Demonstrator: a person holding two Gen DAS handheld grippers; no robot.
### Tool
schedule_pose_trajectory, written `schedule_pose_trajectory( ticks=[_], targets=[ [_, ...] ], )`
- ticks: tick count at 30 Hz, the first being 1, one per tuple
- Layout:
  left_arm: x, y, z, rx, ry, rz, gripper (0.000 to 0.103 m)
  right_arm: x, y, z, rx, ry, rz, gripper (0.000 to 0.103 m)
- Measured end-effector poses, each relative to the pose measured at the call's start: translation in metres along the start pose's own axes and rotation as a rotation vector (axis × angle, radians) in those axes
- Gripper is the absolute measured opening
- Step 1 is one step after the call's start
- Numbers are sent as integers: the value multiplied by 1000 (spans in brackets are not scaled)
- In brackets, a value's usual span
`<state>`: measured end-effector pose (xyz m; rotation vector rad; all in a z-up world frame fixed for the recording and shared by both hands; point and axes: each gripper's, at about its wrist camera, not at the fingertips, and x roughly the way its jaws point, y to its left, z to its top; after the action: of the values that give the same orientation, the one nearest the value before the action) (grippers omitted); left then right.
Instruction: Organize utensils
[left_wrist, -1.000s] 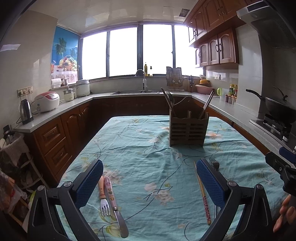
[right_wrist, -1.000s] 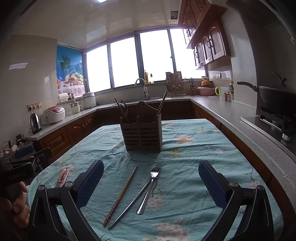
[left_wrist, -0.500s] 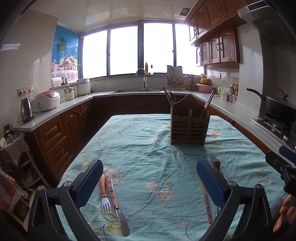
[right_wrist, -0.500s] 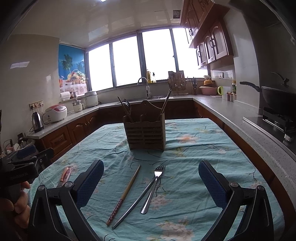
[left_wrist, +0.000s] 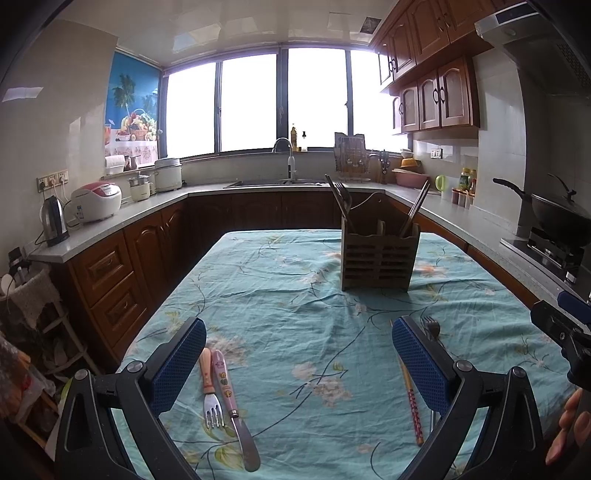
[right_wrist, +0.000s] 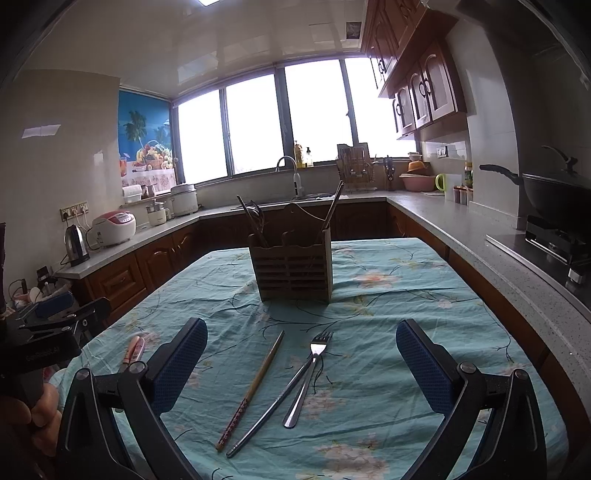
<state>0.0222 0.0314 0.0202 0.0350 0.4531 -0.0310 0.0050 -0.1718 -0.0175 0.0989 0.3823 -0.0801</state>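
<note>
A wooden utensil holder (left_wrist: 378, 260) stands mid-table with some utensils in it; it also shows in the right wrist view (right_wrist: 291, 271). My left gripper (left_wrist: 299, 365) is open above a small orange-handled fork (left_wrist: 211, 391) and a pink-handled knife (left_wrist: 232, 402). My right gripper (right_wrist: 301, 363) is open above a wooden chopstick (right_wrist: 253, 387), a metal chopstick (right_wrist: 275, 402) and a steel fork (right_wrist: 306, 378). All lie on the teal floral tablecloth (right_wrist: 388, 314).
Kitchen counters surround the table on three sides. A kettle (left_wrist: 53, 221) and rice cooker (left_wrist: 98, 201) stand on the left counter. A wok (right_wrist: 554, 197) sits on the stove at right. The sink (left_wrist: 284, 181) is under the window.
Both grippers have drifted slightly; the holder and utensils appear a little further right and lower in the right wrist view. Nothing was grasped or moved on the table.
</note>
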Motion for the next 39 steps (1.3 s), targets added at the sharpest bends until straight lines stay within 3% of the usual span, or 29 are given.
schedule_pose_trajectory(
  ticks=[39],
  targets=[
    [2,-4,-1,7,2,-2,102,-3,7,2,-14,-14,14,103]
  ],
)
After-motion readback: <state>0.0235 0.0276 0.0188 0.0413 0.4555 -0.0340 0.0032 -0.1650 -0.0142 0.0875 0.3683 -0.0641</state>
